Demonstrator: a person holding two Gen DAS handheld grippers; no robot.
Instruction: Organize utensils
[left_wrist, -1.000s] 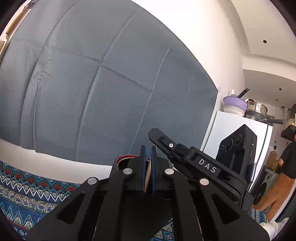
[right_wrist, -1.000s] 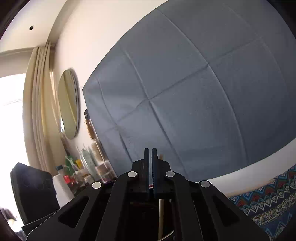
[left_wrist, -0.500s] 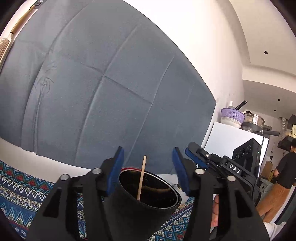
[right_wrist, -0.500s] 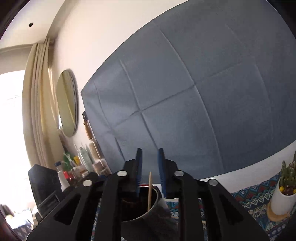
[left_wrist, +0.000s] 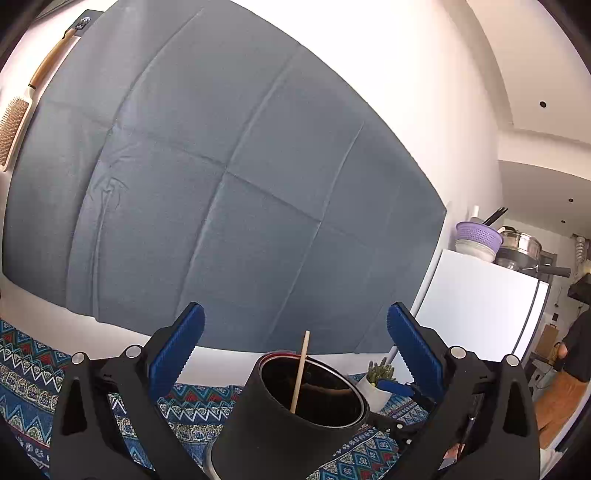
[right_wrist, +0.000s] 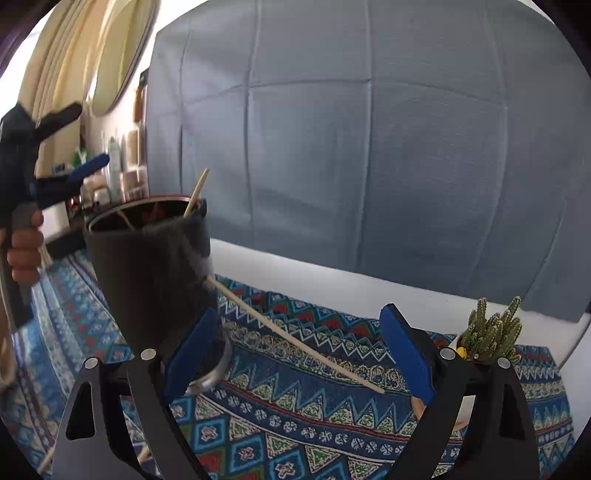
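Note:
A black cylindrical holder (left_wrist: 280, 424) stands on the patterned cloth, just ahead of and below my left gripper (left_wrist: 294, 317). One wooden chopstick (left_wrist: 300, 373) stands in the holder. My left gripper's jaws are opening, and its blue pads touch nothing. In the right wrist view the holder (right_wrist: 147, 277) is at the left, with a chopstick (right_wrist: 195, 192) poking out of it. A second chopstick (right_wrist: 295, 336) runs from beside the holder across the cloth. My right gripper (right_wrist: 299, 314) hangs above it, jaws opening, pads on nothing. A hand (right_wrist: 22, 247) carries the left gripper (right_wrist: 85, 136) beyond the holder.
A small cactus in a white pot (right_wrist: 491, 332) stands on the blue patterned tablecloth (right_wrist: 295, 424) at the right. A grey cloth (left_wrist: 221, 184) covers the wall behind. A white fridge (left_wrist: 480, 306) and a person (left_wrist: 569, 369) are far right.
Both grippers went from shut to wide open. The chopstick that was between the left pads now stands in the holder. The right view has rolled and tipped down onto the tablecloth.

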